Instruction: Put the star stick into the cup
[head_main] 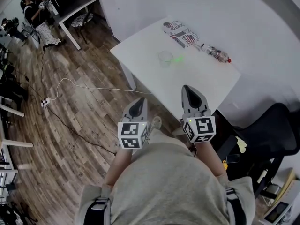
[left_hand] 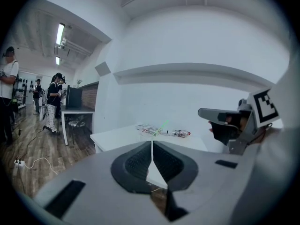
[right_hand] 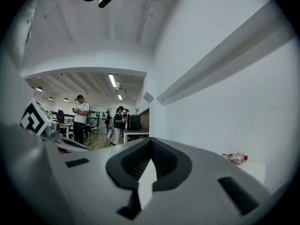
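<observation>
Nothing is started: the left tool (head_main: 138, 108) and right tool (head_main: 190, 93) are pressed together, empty, well short of the white worktop (head_main: 140, 50). The green star stick (head_main: 178, 58) seems to lie beside the clear plastic cup (head_main: 165, 58).

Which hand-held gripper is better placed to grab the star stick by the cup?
Right. The right hand-held gripper reaches over the table, nearer the star stick; the left hand-held gripper hangs over floor.
</observation>
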`<act>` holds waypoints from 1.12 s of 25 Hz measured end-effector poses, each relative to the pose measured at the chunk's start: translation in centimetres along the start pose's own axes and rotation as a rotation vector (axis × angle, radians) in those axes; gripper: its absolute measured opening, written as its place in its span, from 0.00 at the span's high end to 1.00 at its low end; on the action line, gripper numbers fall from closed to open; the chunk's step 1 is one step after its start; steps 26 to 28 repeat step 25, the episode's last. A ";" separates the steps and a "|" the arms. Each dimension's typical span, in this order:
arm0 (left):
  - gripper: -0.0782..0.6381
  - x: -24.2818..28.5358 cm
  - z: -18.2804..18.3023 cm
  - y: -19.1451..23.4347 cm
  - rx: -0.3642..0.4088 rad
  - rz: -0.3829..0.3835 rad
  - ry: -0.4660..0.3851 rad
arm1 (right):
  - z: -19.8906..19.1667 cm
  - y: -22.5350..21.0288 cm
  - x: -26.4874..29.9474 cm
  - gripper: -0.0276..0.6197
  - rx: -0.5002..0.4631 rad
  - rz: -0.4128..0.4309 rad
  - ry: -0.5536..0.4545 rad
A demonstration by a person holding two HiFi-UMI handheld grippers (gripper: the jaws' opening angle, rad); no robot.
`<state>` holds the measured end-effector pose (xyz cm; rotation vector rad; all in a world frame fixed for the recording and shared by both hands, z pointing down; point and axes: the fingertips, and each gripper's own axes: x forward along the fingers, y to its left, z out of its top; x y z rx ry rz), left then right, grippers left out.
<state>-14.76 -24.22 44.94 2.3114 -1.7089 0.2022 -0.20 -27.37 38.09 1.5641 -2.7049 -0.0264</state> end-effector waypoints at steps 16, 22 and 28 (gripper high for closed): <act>0.88 0.2 0.8 -0.7 0.014 -0.016 -0.007 | 0.5 -0.2 -0.2 0.96 0.000 0.016 -0.005; 0.88 0.0 0.5 -0.5 0.005 -0.025 -0.001 | 0.1 0.3 -0.3 0.96 0.004 0.021 0.004; 0.88 0.2 0.5 -0.2 -0.003 -0.026 -0.002 | 0.0 0.3 -0.1 0.96 0.010 0.022 0.007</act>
